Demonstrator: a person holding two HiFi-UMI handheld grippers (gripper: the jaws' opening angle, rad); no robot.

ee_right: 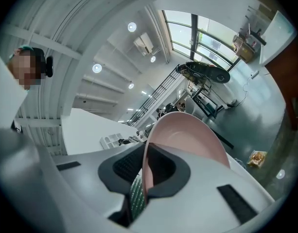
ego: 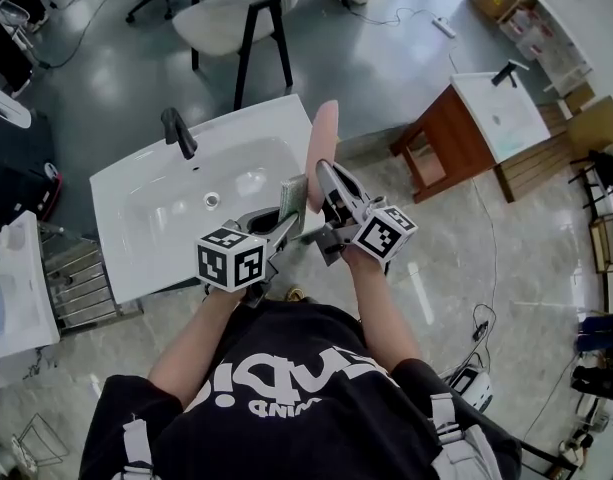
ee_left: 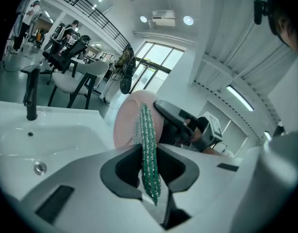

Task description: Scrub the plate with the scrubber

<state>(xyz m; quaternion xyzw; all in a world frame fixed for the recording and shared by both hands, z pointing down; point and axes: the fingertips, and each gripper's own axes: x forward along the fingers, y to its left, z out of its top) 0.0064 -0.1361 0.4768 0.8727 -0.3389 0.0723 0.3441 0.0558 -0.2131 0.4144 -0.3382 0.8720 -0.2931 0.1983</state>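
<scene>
A pink plate (ego: 322,133) stands on edge over the right end of the white sink (ego: 146,253), and my right gripper (ego: 326,183) is shut on its lower rim. In the right gripper view the plate (ee_right: 187,135) rises from between that gripper's (ee_right: 144,178) jaws. My left gripper (ego: 286,223) is shut on a flat green scrubber (ego: 294,201), held upright against the plate's left face. The left gripper view shows the scrubber (ee_left: 148,149) clamped in the left gripper (ee_left: 149,174), with the plate (ee_left: 127,123) just behind it and the right gripper (ee_left: 187,127) beyond.
A black faucet (ego: 178,131) stands at the sink's back rim, and a drain (ego: 212,200) sits in the basin. A chair (ego: 236,13) is behind the sink. A wooden stand with a small basin (ego: 476,128) is at the right, a metal rack (ego: 76,283) at the left.
</scene>
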